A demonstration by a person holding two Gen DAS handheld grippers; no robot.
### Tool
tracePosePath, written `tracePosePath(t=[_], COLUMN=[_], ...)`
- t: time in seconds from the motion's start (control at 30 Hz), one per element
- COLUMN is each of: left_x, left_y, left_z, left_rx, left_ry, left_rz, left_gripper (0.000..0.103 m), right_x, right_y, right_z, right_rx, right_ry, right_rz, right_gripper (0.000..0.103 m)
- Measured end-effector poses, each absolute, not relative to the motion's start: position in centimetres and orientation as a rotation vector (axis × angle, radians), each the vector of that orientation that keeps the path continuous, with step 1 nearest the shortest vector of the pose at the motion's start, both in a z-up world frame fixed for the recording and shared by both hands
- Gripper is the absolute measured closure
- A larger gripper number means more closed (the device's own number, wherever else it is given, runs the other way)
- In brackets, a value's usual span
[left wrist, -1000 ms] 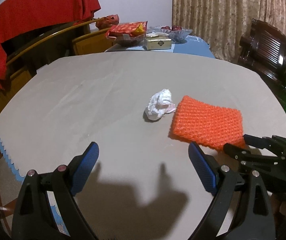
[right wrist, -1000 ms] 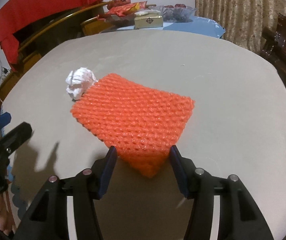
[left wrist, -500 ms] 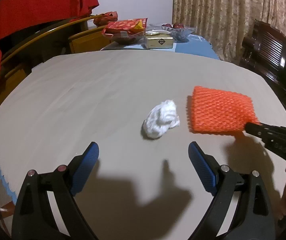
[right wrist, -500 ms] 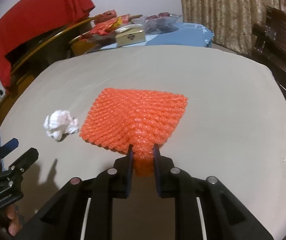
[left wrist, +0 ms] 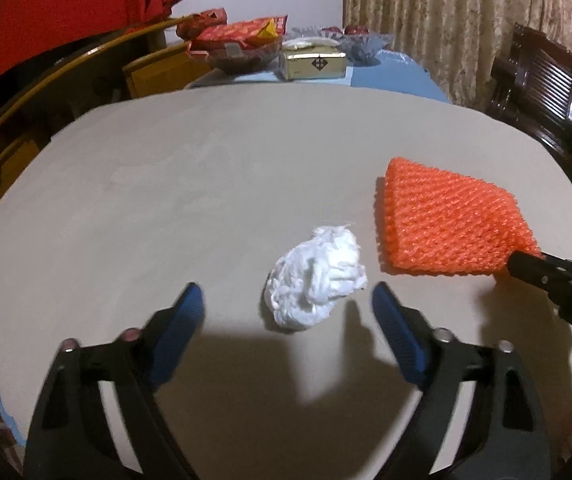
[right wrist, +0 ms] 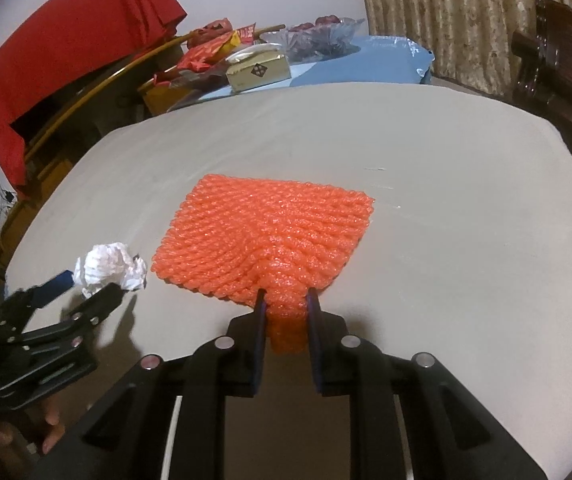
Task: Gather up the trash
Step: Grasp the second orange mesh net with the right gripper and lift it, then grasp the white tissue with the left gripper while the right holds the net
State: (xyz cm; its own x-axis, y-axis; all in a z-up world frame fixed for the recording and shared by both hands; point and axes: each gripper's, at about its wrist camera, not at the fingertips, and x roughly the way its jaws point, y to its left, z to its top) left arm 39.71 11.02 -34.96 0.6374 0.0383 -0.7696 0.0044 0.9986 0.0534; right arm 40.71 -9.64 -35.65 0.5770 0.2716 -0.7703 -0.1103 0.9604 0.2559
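Note:
A crumpled white tissue (left wrist: 316,278) lies on the beige table (left wrist: 206,184). My left gripper (left wrist: 288,314) is open, its blue pads on either side of the tissue's near end, apart from it. It also shows in the right wrist view (right wrist: 82,286) next to the tissue (right wrist: 110,266). An orange foam net (right wrist: 270,232) lies flat to the right of the tissue. My right gripper (right wrist: 286,312) is shut on the net's near corner. In the left wrist view the net (left wrist: 446,224) is at the right, pinched by my right gripper (left wrist: 526,262).
At the far end a blue cloth (left wrist: 386,76) carries a gold box (left wrist: 312,64), red snack bags (left wrist: 238,34) and a glass bowl (left wrist: 362,42). A red cloth (left wrist: 46,20) hangs over a wooden chair at the left. A dark wooden chair (left wrist: 542,88) stands at the right, by curtains.
My right gripper closed on the near corner of the orange net and dragged it to the right, away from the tissue. My left gripper moved forward until its pads flank the tissue.

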Motion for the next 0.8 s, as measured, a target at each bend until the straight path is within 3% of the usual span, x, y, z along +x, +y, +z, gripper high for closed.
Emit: tracePosePath(t=[0.13, 0.2, 0.8], left_x=[40.7, 40.7, 33.9], left_y=[11.5, 11.5, 7.9], left_z=[-35.6, -35.5, -27.8], left_rx=[0.01, 0.006, 0.006], left_ry=[0.92, 0.916, 0.86], left_rz=[-0.008, -0.007, -0.001], left_gripper=[0.074, 0.079, 0.081], right_x=[40.8, 40.8, 35.8], right_y=[-9.6, -9.5, -12.5], right_z=[-35.8, -35.8, -28.8], right_rx=[0.189, 0.189, 0.22], right_ry=[0.933, 0.933, 0.847], right_rz=[0.234, 0.235, 0.23], right_gripper=[0.084, 0.084, 0.084])
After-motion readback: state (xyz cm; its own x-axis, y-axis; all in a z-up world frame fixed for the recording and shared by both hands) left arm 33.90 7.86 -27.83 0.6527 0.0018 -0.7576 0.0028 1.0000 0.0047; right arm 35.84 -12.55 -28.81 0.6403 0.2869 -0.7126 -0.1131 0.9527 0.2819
